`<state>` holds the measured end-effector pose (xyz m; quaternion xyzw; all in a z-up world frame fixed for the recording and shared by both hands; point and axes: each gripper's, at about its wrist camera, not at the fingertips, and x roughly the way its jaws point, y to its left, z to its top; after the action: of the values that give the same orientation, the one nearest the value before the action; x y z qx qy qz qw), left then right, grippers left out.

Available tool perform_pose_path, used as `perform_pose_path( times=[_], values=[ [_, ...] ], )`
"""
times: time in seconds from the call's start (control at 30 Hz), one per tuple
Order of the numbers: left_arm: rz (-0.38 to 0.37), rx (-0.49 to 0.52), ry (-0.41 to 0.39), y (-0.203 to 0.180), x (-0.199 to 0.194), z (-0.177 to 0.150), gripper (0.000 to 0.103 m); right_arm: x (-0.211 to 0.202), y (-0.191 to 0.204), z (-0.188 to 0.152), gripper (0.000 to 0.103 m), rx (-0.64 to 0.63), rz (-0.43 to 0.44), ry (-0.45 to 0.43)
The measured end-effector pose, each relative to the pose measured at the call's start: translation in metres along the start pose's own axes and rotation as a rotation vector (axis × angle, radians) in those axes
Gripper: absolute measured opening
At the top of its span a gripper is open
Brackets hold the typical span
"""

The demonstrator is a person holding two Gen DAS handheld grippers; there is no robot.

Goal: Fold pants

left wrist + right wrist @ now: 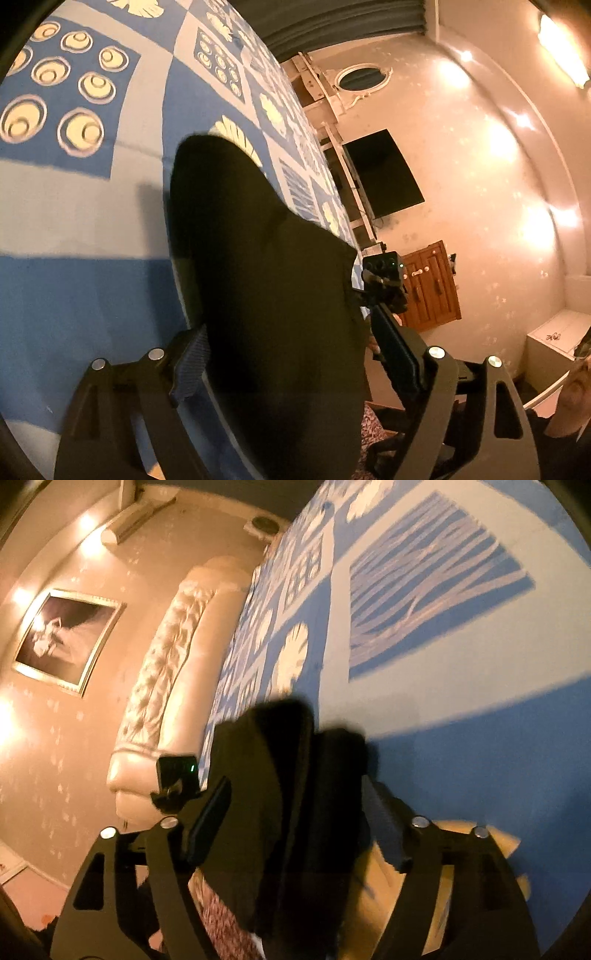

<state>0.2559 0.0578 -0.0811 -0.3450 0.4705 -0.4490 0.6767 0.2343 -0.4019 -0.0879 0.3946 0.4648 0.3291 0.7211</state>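
Jaws of the left gripper [295, 369] stand wide apart, with the black pants [266, 288] filling the gap between them; the left pad sits at the cloth's edge and the right pad stands clear of it, so no grip is evident. Jaws of the right gripper [295, 823] are likewise spread, the pants [291, 794] bunched in thick folds between them; the left pad is off the cloth, while contact at the right pad cannot be determined because of blur. The garment lies on the bed, on a bedspread [92, 229] patterned in blue and pale panels with cream shell and ring motifs; in the right wrist view the same bedspread [461, 709] shows a striped blue panel beyond the pants. In the left wrist view the other gripper's camera unit [382, 271] appears just past the right edge of the cloth, a small green light showing on it. Background there: a dark wall-mounted screen [384, 173], a wooden cabinet [432, 284], an oval mirror [364, 76]. The right wrist view shows a tufted cream headboard [166, 679] at the bed's far end, a framed picture [66, 638] on the wall, and the opposite gripper's camera unit [177, 771], also lit green.
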Motion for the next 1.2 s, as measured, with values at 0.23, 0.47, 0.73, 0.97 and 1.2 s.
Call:
perform_pose_path(
  times=[0.23,0.47,0.73,0.97,1.2],
  values=[
    [-0.065,-0.073,-0.158,0.029,-0.020,0.018,0.084,0.020,-0.004,0.028,0.078,0.019,-0.003,0.005],
    [-0.021,-0.082,-0.165,0.033,-0.001,0.047,0.084,0.043,-0.004,0.048,0.078,0.033,0.026,0.063],
    [0.048,-0.002,-0.137,0.034,-0.003,0.048,0.080,0.055,-0.008,0.051,0.059,0.030,0.015,0.078],
    [0.168,0.012,-0.097,0.042,0.002,0.050,0.037,0.057,-0.009,0.049,0.048,0.036,0.016,0.077],
    [0.151,0.016,-0.110,0.049,-0.003,0.046,0.031,0.054,-0.016,0.046,0.034,0.043,0.016,0.066]
  ],
)
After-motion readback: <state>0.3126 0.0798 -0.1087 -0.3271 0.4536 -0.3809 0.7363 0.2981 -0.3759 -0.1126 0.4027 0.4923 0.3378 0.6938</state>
